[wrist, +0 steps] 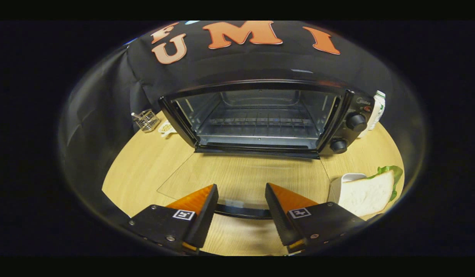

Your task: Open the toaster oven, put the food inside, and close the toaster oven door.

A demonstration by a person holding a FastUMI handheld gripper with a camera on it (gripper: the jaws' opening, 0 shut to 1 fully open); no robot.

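Sandwich of soft white bread with green lettuce (366, 192), at my 2 o'clock: crushable, so my gripper (241, 198), jaws wide and empty, should pinch its crust edges lightly.

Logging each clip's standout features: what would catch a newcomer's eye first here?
The toaster oven stands wide open, its glass door laid flat on the table toward the open gripper, whose fingers flank the door handle. A sandwich lies right of the fingers.

No text is legible on the toaster oven (260, 115) (its panel marks blur).
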